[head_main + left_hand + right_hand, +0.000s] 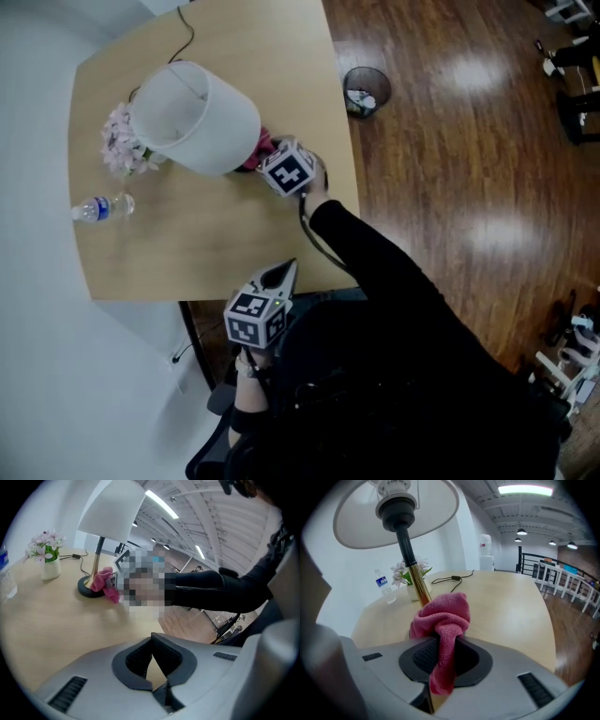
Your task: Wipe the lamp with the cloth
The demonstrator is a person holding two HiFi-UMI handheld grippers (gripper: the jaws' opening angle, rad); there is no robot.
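Note:
A table lamp stands on the wooden table (216,244), its white shade (194,117) seen from above. In the right gripper view its brass stem (418,584) rises to a black socket (396,509) under the shade (351,527). My right gripper (443,651) is shut on a pink cloth (443,618), which is bunched against the foot of the stem. The cloth (263,146) peeks out beside that gripper's marker cube (288,169). My left gripper (152,640) is shut and empty, back at the table's near edge, well short of the lamp base (88,588).
A small vase of pink flowers (120,142) and a water bottle (101,208) stand left of the lamp. The lamp's black cord (452,579) trails over the far side of the table. A wire bin (367,89) sits on the wooden floor beyond the table's right edge.

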